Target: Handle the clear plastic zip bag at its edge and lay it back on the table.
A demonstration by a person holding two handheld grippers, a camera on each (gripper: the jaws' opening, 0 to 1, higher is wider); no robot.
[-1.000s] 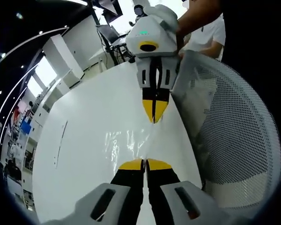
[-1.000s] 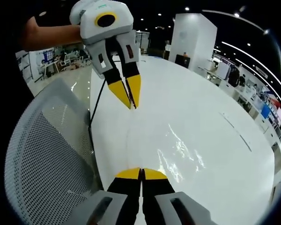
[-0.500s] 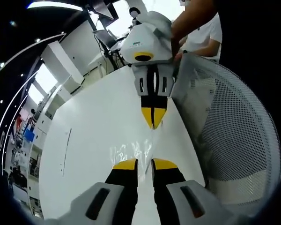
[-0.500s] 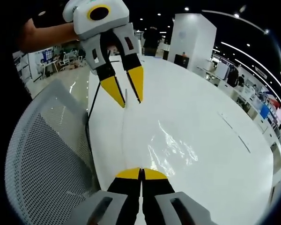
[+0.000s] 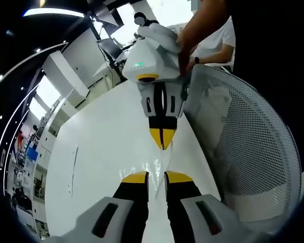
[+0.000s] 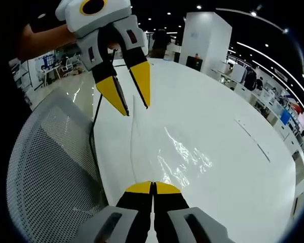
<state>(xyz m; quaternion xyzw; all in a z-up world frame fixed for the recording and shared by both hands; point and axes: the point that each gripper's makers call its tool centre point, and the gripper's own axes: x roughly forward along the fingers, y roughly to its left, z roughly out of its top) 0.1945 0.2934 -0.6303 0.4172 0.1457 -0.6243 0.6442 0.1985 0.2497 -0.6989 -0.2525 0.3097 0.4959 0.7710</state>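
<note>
The clear plastic zip bag [image 6: 185, 154] lies crinkled and glossy on the white table [image 6: 228, 106], one thin edge rising toward my right gripper [image 6: 153, 188], which is shut on that edge. My left gripper [image 6: 134, 107] hangs above the bag's far end with its yellow jaws apart and the edge loose between them. In the left gripper view my left gripper [image 5: 156, 178] stands open over the bag [image 5: 151, 166], and the right gripper [image 5: 162, 142] faces it, its jaws closed on the plastic.
A grey mesh chair back [image 5: 248, 152] stands against the table's near edge [image 6: 45, 167]. A black cable [image 6: 93, 134] runs along that edge. A person's hand [image 5: 185, 48] holds the right gripper. Thin dark marks [image 5: 72, 169] lie on the table.
My left gripper has opened and let go of the bag's edge, then lifted away. The right gripper stays shut on it, and the bag has settled lower on the table.
</note>
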